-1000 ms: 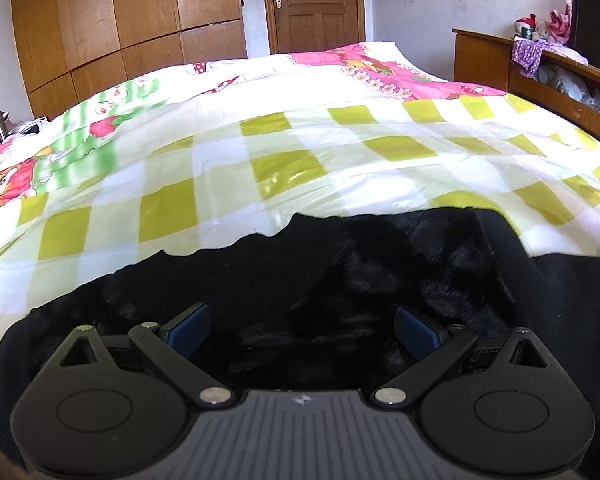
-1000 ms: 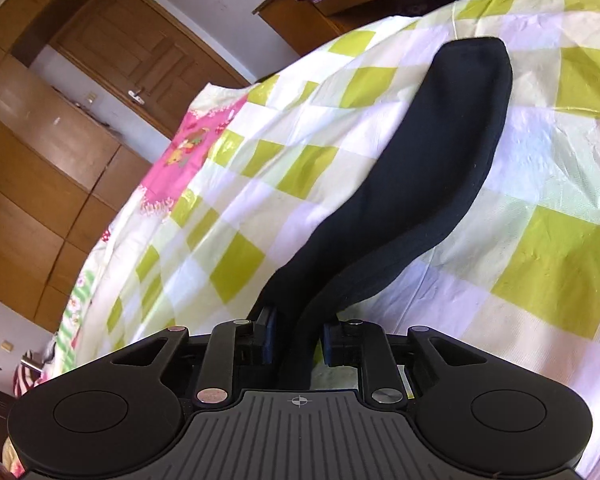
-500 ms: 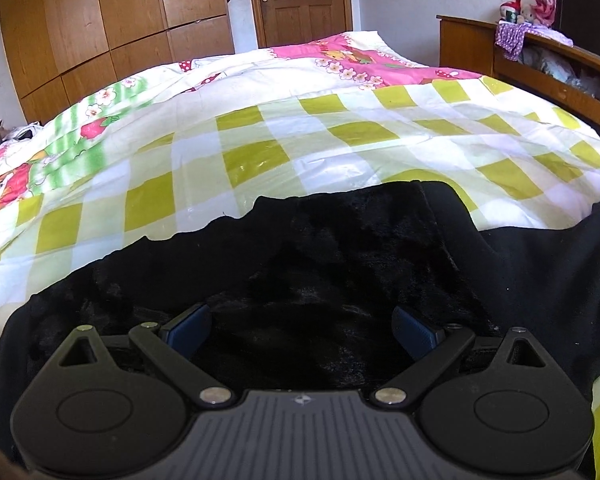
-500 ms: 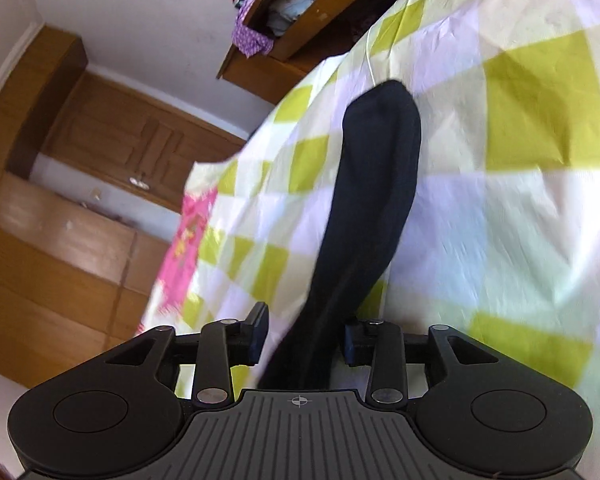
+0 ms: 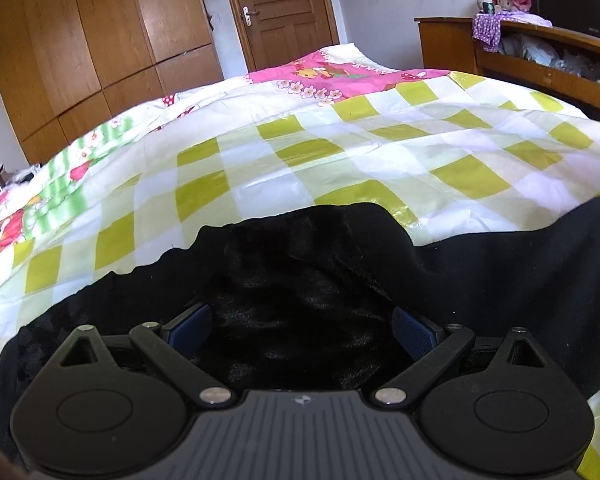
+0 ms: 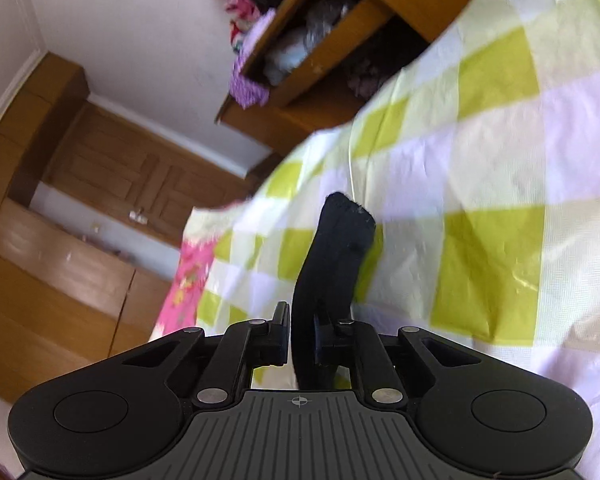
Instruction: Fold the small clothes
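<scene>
A black fleecy garment (image 5: pixel 300 264) lies bunched on the yellow-and-white checked bed cover (image 5: pixel 340 160) and fills the lower part of the left wrist view. My left gripper (image 5: pixel 300 322) hovers low over it with its jaws wide apart; the blue pads (image 5: pixel 410 326) stand clear of the cloth heaped between them. In the right wrist view a narrow black sleeve-like strip (image 6: pixel 340 248) of the garment rises from between the fingers, its free end sticking up above the cover (image 6: pixel 500 200). My right gripper (image 6: pixel 302 320) is closing, its pads pressing on this strip.
A wooden headboard shelf (image 5: pixel 540 60) stuffed with clothes and toys borders the bed on the right. A wooden wardrobe (image 5: pixel 100 40) and a door (image 5: pixel 284 12) stand beyond the bed. A pink cartoon quilt (image 5: pixel 332 76) covers the far end.
The right gripper rolled and drew the black strip up off the cover, so less of it shows; its jaws widened, then narrowed on it. The left gripper shifted slightly over the garment, jaws unchanged.
</scene>
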### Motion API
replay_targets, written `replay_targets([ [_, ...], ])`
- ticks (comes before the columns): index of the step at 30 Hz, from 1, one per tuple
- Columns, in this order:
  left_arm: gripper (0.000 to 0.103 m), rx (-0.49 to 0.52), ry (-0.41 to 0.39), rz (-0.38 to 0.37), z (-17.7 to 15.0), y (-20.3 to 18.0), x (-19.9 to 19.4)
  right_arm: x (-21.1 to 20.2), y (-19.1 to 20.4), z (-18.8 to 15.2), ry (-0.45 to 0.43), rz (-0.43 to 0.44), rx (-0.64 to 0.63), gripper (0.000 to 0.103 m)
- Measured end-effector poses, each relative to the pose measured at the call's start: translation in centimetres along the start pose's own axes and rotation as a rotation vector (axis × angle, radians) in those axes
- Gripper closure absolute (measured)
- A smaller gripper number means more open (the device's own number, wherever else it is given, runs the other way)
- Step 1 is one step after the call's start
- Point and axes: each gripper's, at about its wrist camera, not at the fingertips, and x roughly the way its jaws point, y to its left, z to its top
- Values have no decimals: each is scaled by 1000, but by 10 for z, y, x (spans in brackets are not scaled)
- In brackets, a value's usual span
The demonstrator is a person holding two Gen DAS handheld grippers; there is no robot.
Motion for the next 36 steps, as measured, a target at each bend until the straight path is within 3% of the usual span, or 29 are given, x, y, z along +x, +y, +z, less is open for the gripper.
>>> replay_targets([
  [3,0,-30,25,-21,2,7,-1,5,-8,-4,29,-37,11,82],
  [5,0,-42,33,-28,3,9,-2,11,-12,-2,51,-56,14,67],
  [7,0,-49,33,-30,2,9,-4,16,-11,0,55,-65,-10,65],
  [10,0,-52,20,-14,-2,7,-9,15,-6,7,40,-82,-20,77],
  [11,0,-55,11,-4,-2,5,-10,11,-5,11,39,-60,0,88],
  [12,0,-61,7,3,-2,3,-9,6,-3,15,24,-20,18,90],
  [16,0,-99,39,-16,1,-17,7,-22,25,20,-86,55,-35,93],
  [18,0,-64,15,-17,3,-23,3,-27,37,17,-80,87,-41,93],
  [21,0,-86,12,-79,1,-7,-13,-32,74,-2,-24,152,-131,93],
  [23,0,-116,20,-84,-9,17,-27,-35,102,-23,14,197,-212,93],
  [28,0,-208,51,-6,-53,105,-71,-31,181,-105,154,308,-418,93],
  [31,0,-309,63,67,-85,158,-95,-23,224,-181,236,340,-595,93],
  [34,0,-408,70,109,-116,196,-113,-13,249,-269,384,363,-757,93],
  [36,0,-462,80,114,-134,212,-118,-14,257,-335,390,350,-982,94],
])
